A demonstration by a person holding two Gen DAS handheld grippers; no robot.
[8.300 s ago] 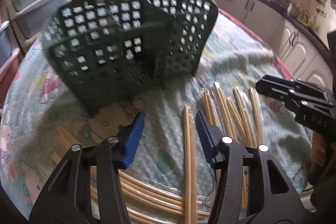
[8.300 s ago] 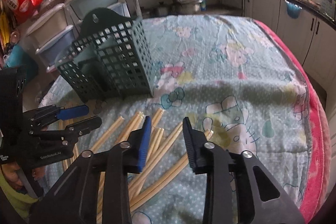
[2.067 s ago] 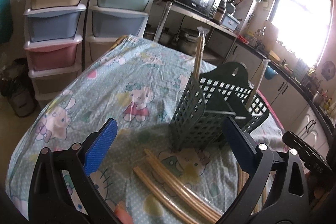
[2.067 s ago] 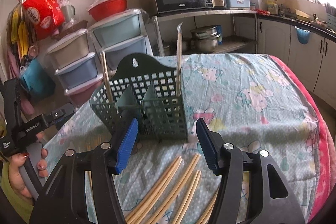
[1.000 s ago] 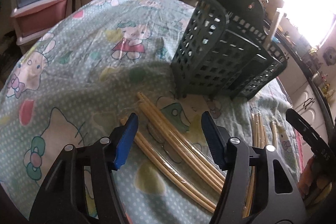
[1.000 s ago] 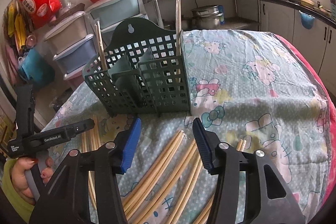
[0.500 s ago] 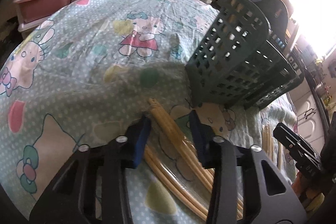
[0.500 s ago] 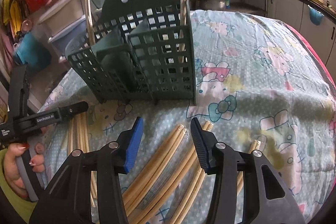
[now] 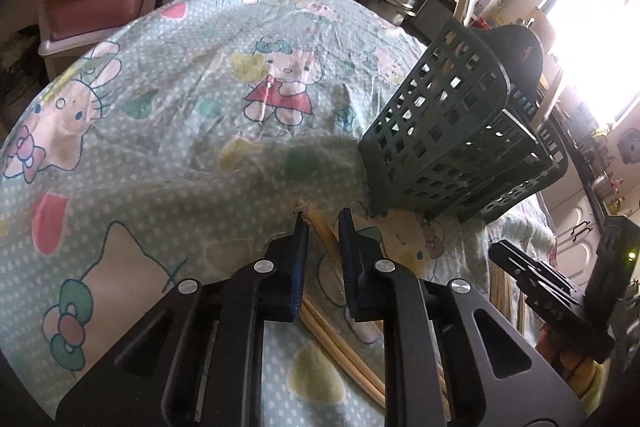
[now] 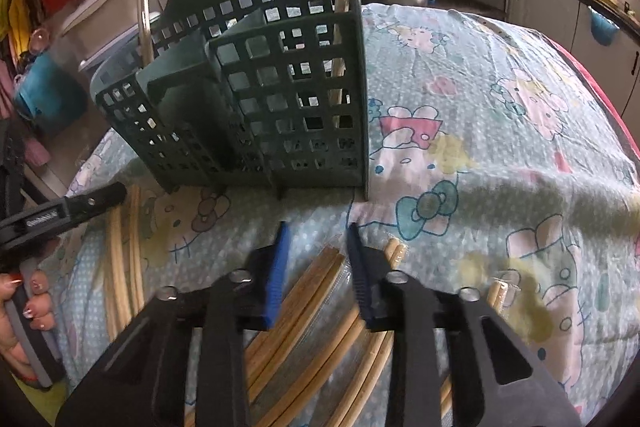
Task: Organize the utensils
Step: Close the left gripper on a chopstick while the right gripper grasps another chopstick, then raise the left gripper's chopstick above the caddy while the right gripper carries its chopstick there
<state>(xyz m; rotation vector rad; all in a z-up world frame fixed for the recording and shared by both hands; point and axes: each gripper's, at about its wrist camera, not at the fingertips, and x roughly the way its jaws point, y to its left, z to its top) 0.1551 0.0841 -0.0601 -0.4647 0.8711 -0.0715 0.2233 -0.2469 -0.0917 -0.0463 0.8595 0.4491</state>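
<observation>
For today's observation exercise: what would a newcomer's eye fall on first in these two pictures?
First, the dark green lattice utensil basket standing mid-table on the cartoon-cat tablecloth, with a few wrapped chopsticks already upright in it. Next, pairs of bamboo chopsticks lie in front of it. The right gripper and left gripper are each closing around a pair.

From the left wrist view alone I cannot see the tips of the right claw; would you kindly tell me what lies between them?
Observer: The right claw straddles a wrapped chopstick pair lying on the tablecloth. Its jaws are closing, and the pads do not seem to press on the pair yet.
Operator: Thank you. Are any other pairs lying near it?
Observer: Yes, a second pair lies just to its right in that view, and a third pair lies farther right.
</observation>
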